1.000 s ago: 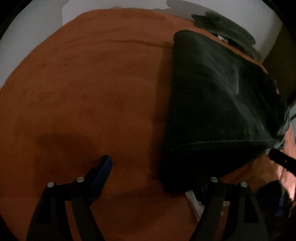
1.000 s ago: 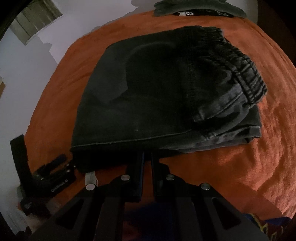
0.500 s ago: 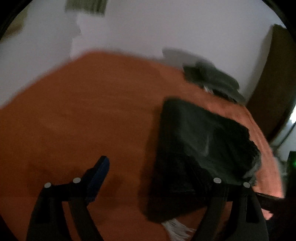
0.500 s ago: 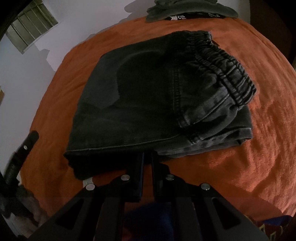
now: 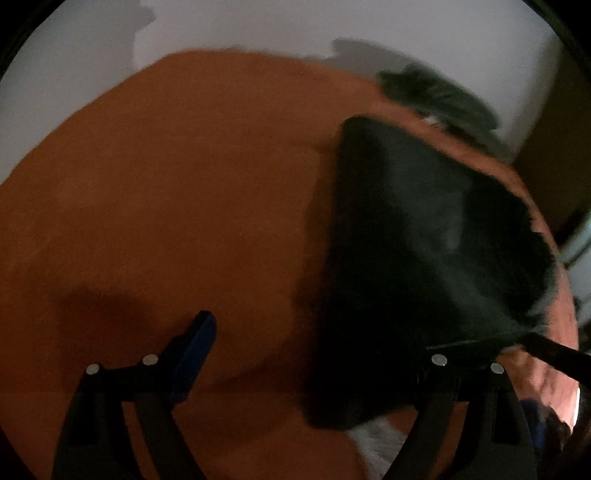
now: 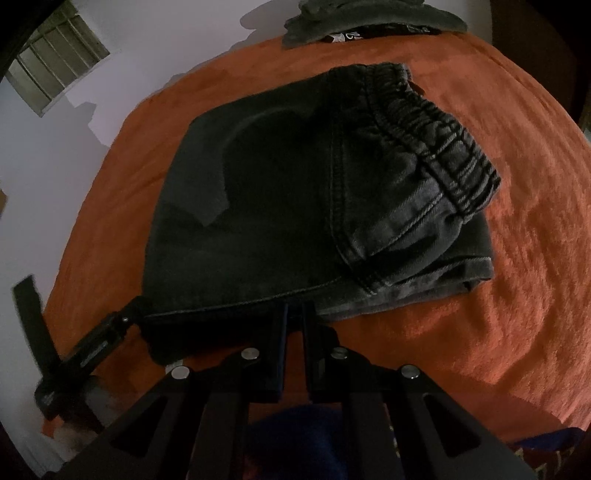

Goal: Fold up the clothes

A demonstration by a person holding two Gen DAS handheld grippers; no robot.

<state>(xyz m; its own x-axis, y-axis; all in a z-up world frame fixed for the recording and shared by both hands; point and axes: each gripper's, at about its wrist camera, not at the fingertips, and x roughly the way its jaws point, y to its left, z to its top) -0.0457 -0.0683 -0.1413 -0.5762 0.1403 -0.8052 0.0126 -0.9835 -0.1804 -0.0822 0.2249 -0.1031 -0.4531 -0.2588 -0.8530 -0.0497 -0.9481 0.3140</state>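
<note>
Dark grey folded jeans (image 6: 314,206) with an elastic waistband lie on the orange blanket (image 6: 517,258). My right gripper (image 6: 294,308) is shut, its fingertips at the near hem of the jeans; whether it pinches cloth I cannot tell. In the left wrist view the jeans (image 5: 424,240) fill the right half. My left gripper (image 5: 317,339) is open wide, its blue-padded left finger (image 5: 195,347) over bare blanket (image 5: 166,203) and its right finger behind the jeans' near corner. The left gripper also shows in the right wrist view (image 6: 92,347) at the jeans' left corner.
A second dark garment (image 6: 369,22) lies at the far edge of the blanket by the white wall (image 6: 110,92); it also shows in the left wrist view (image 5: 436,96). A window grille (image 6: 55,55) is at upper left. A wooden door (image 5: 554,147) stands at right.
The left gripper has swung back down and in toward the jeans' left corner. The right gripper stays shut at the near hem, with the view slightly closer.
</note>
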